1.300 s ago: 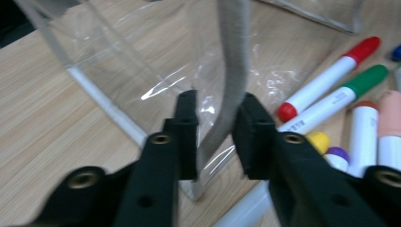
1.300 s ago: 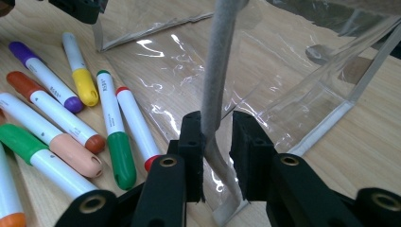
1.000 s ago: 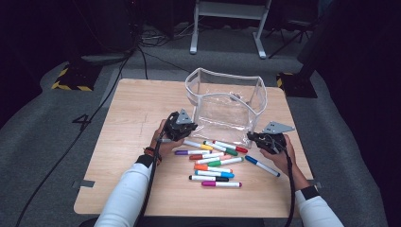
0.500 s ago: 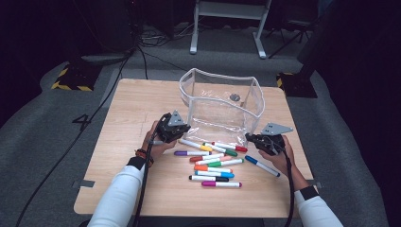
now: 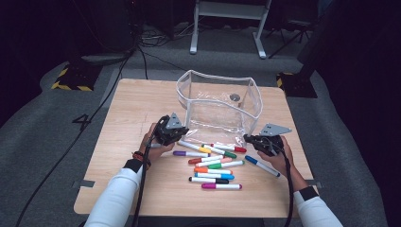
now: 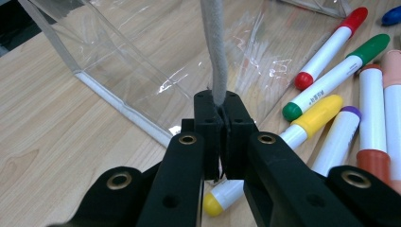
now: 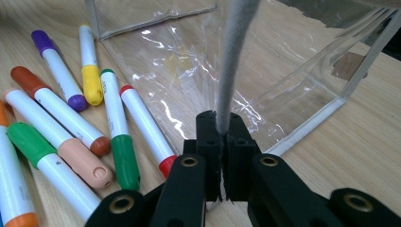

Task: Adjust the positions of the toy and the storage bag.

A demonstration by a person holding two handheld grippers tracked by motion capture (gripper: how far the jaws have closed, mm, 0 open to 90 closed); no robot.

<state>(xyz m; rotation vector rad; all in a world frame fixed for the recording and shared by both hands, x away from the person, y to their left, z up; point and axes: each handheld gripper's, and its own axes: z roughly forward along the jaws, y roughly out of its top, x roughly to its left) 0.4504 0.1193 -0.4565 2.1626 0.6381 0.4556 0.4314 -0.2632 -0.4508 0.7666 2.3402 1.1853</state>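
- The clear pouch (image 5: 218, 109) stands open on the wooden table (image 5: 127, 118), right of centre and toward the far side, its mouth facing up.
- The left gripper (image 5: 176, 134) sits at the pouch's near left corner. In the left gripper view its jaws are pressed together on the pouch's grey rim (image 6: 215, 52), which rises straight up from between them.
- The right gripper (image 5: 251, 139) sits at the near right corner. In the right gripper view its jaws likewise pinch the grey rim (image 7: 231, 61).
- The markers (image 5: 213, 163) lie scattered on the table just near of the pouch, between the two grippers.
- A yellow-capped marker (image 6: 317, 116) lies just right of the left gripper's jaws; a red-capped marker (image 7: 147, 130) lies just left of the right gripper's jaws.
- A blue marker (image 5: 261, 165) lies apart at the right, by the right hand (image 5: 279, 158).
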